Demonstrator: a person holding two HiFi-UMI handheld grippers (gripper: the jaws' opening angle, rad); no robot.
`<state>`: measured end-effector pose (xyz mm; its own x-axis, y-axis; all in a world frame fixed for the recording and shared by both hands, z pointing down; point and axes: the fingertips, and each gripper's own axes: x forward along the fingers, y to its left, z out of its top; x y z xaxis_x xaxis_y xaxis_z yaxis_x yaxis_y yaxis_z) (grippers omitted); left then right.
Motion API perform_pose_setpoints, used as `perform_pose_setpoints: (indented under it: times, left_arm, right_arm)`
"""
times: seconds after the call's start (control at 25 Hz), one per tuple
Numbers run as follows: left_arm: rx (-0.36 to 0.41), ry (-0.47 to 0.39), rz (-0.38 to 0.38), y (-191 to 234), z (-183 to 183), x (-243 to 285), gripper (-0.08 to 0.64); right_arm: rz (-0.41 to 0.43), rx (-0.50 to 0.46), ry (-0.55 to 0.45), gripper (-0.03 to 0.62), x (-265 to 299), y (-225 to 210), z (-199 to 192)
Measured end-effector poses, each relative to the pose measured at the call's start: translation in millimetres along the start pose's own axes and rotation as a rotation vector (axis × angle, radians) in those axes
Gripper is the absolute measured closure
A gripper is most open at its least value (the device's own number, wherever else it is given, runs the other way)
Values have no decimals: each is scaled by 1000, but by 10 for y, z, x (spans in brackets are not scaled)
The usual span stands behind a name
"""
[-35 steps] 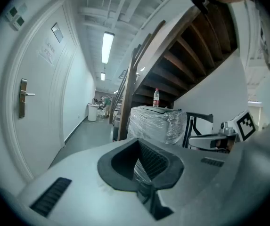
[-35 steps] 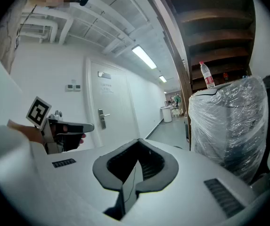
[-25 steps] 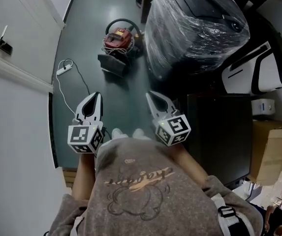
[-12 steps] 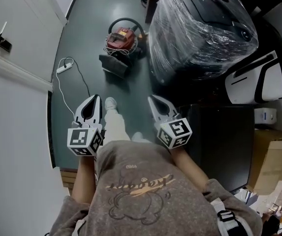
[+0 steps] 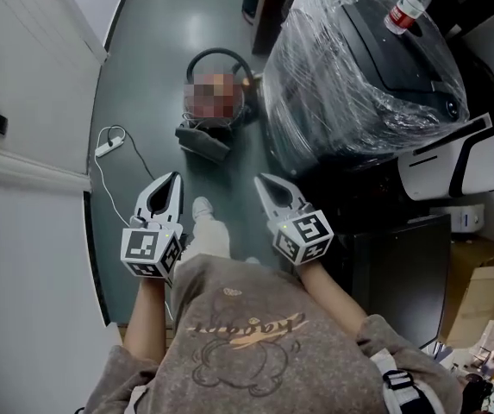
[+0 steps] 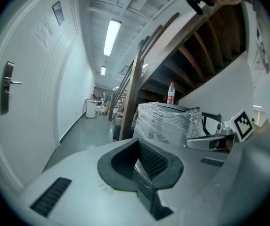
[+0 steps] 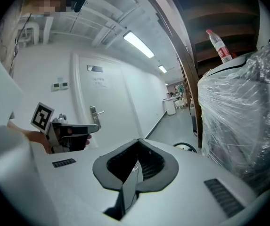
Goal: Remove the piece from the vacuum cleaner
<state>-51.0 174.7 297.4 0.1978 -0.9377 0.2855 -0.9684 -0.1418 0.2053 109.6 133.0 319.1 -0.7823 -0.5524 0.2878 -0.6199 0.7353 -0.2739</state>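
Note:
The vacuum cleaner [image 5: 215, 102] stands on the grey-green floor ahead of me, with a dark hose looped over it [image 5: 221, 54] and its floor nozzle [image 5: 202, 141] lying in front. A blur covers its body. My left gripper [image 5: 171, 179] and right gripper [image 5: 262, 181] are held side by side at chest height, short of the vacuum and pointing toward it. Both are shut with nothing between the jaws. In the left gripper view the jaws [image 6: 142, 166] meet on empty air. The right gripper view shows the same [image 7: 135, 166], with a piece of the hose [image 7: 185, 147] beyond.
A large plastic-wrapped machine [image 5: 359, 67] with a bottle [image 5: 409, 5] on top stands right of the vacuum. A white and black device [image 5: 453, 162] and a cardboard box [image 5: 479, 274] lie further right. A power strip with its cord [image 5: 107, 145] lies by the left wall. My shoe [image 5: 202, 207] is between the grippers.
The person has walked forward: one foot stepped out between the grippers and the vacuum and wrapped machine now look closer. Both grippers stayed shut and level.

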Motion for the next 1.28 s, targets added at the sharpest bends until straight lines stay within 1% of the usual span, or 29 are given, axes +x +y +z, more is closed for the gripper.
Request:
perform_pose_setpoints:
  times: [0.2, 0.32, 0.48, 0.64, 0.84, 1.04, 1.2, 1.28]
  left_arm:
    - [26, -8, -35, 583, 336, 557, 558]
    - [41, -2, -62, 857, 467, 844, 558]
    - [55, 5, -113, 1078, 600, 1225, 558]
    - [56, 8, -152, 1195, 681, 1491, 558]
    - [45, 14, -178, 1246, 693, 1764, 558]
    - [51, 2, -168, 1296, 698, 1959, 558]
    - [44, 1, -175, 1318, 694, 2068, 557]
    - [27, 5, -182, 1323, 680, 2118, 555]
  right_arm:
    - [-10, -19, -11, 592, 783, -96, 277]
    - [-47, -6, -15, 592, 1136, -190, 367]
    - [-106, 11, -23, 592, 1446, -370, 466]
    - [-148, 25, -31, 592, 1605, -531, 534]
    - [-186, 33, -47, 592, 1715, -767, 597]
    - [-183, 36, -55, 592, 1789, -903, 619]
    - [-150, 55, -58, 590, 1839, -958, 599]
    - [-124, 66, -54, 554, 1877, -973, 578]
